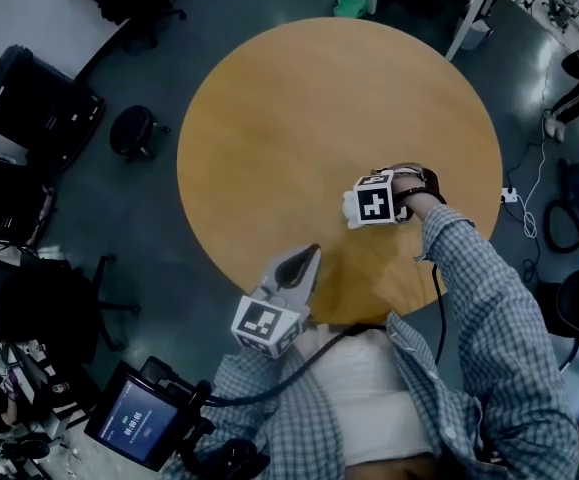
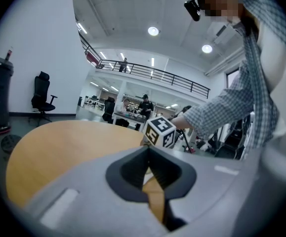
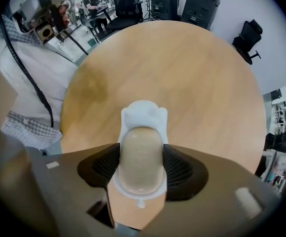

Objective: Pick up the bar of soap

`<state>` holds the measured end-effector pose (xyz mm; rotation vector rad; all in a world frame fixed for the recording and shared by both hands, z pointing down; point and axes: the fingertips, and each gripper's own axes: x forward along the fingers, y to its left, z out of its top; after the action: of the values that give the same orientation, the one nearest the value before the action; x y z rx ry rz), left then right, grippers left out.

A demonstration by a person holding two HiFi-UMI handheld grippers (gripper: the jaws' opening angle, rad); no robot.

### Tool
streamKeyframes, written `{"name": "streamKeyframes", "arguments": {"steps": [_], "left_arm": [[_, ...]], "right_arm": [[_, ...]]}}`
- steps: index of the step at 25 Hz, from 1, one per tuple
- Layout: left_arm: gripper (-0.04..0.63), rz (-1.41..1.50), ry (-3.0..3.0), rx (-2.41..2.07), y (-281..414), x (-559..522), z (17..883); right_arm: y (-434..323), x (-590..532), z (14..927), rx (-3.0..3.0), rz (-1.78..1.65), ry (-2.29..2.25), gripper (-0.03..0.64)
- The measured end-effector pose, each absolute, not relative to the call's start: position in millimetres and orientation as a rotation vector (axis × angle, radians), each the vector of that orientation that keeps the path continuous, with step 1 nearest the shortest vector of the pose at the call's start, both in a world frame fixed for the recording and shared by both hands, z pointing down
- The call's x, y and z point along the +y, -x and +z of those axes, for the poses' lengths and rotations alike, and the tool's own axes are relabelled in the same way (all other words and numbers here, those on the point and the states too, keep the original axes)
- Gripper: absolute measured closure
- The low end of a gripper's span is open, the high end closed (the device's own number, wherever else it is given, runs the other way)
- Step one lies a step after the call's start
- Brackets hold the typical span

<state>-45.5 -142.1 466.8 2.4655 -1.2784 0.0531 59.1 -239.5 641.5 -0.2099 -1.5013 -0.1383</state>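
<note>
The right gripper (image 3: 142, 174) points down with its jaws spread wide, one on each side of the bar of soap (image 3: 142, 152), close beside its flanks without clamping it. The soap lies in a white dish (image 3: 143, 113) on the round wooden table (image 3: 197, 68). The left gripper (image 2: 149, 168), jaws together and empty, hovers at the table's near edge.

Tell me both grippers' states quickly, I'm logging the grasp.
Left gripper: shut, empty.
Right gripper: open, straddling the bar of soap.

The counter (image 1: 299, 98) looks like smooth, matt wood. The bar of soap (image 3: 142, 157) is waxy with a dull sheen and lies in a smooth white plastic dish (image 3: 143, 111). The right claw (image 3: 142, 165) has dark ribbed pads (image 3: 178, 168). The sleeve (image 1: 479, 288) is checked woven cloth.
</note>
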Motion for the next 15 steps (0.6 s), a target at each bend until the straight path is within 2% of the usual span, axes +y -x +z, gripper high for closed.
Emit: {"name": "streamKeyframes", "arguments": {"steps": [15], "left_arm": [[0.597, 0.036, -2.476, -1.255, 51, -139, 470]], "right_arm": [[-50, -241, 632, -1.571, -0.064, 0.164, 0.345]]}}
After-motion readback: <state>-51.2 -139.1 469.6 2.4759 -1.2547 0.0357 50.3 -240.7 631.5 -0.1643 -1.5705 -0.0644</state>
